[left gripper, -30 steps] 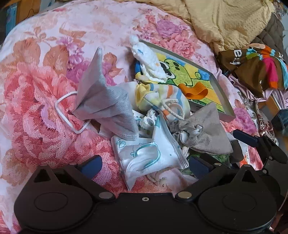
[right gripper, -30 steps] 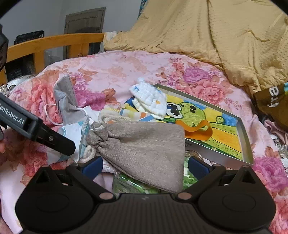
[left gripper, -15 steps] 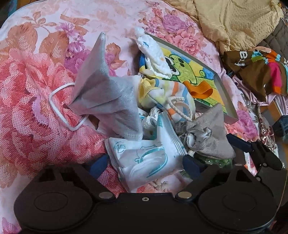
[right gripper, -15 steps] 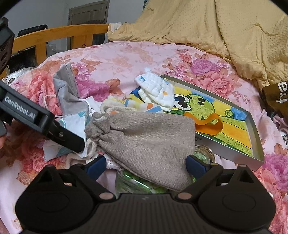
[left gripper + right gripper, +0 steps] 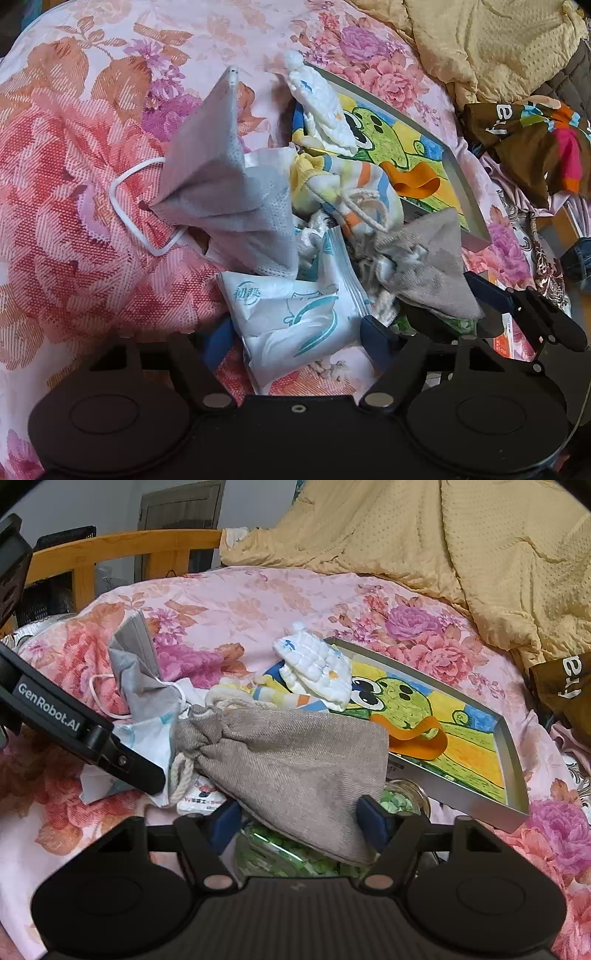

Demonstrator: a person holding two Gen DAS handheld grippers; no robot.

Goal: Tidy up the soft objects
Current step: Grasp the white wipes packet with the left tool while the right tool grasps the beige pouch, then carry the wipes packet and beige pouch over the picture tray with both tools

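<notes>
A heap of soft things lies on the floral bedspread (image 5: 74, 229). In it are a grey face mask (image 5: 229, 192), a white quilted cloth (image 5: 321, 107), a striped drawstring bag (image 5: 354, 192) and a white wipes packet (image 5: 295, 321). My left gripper (image 5: 295, 339) is closing, its blue pads close beside the packet's two sides, and the packet looks unsqueezed. A grey drawstring pouch (image 5: 288, 760) lies over a glass jar of green bits (image 5: 295, 853). My right gripper (image 5: 299, 821) is closing around the pouch's lower end, the pads at its edges. The left gripper's finger (image 5: 74, 731) shows at the left of the right wrist view.
A framed frog picture (image 5: 461, 738) with an orange band (image 5: 417, 738) on it lies to the right of the heap. A yellow blanket (image 5: 480, 554) is bunched behind. A brown and colourful cloth (image 5: 535, 140) lies at the far right. A wooden bed rail (image 5: 110, 550) runs along the back left.
Both pairs of jaws have narrowed, the left around the wipes packet and the right around the grey pouch. The left view has drawn slightly closer to the heap.
</notes>
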